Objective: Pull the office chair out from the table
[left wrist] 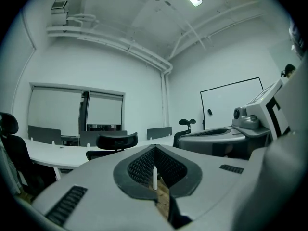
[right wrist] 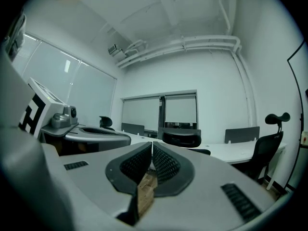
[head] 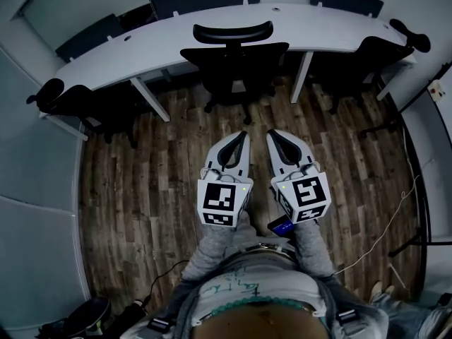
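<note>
The left gripper (head: 244,137) and right gripper (head: 272,135) are smooth, pale-grey shells that taper to rounded points. Each has a black teardrop-shaped inset of ribbed, mesh-like padding along its inner faces. In the left gripper view the pads of the left gripper (left wrist: 155,153) lie pressed together with nothing between them. The right gripper view shows the right gripper (right wrist: 152,147) clenched the same way and empty, with only a sliver of wood planking visible below the seam. At its rear each carries a marker cube (head: 224,198) printed with black-and-white squares, and grey knit sleeves (head: 220,244) run back from there. The two grippers sit side by side, close but not touching, above a floor (head: 141,168) of dark, streaky wooden planks. At twelve o'clock from them, well apart, stands the office chair (head: 236,58). It is black, with a broad back and a curved, crescent-shaped headrest, and it is pushed in against the near edge of the table (head: 332,32) with its back to the person. The table is a long, smooth white top bent in a shallow arc, on slanted white legs. Another black chair (head: 60,97) stands at ten o'clock by the table's left end, and a similar one (head: 385,51) at two o'clock. A thin pale cable (head: 388,224) trails across the planks at four o'clock.
</note>
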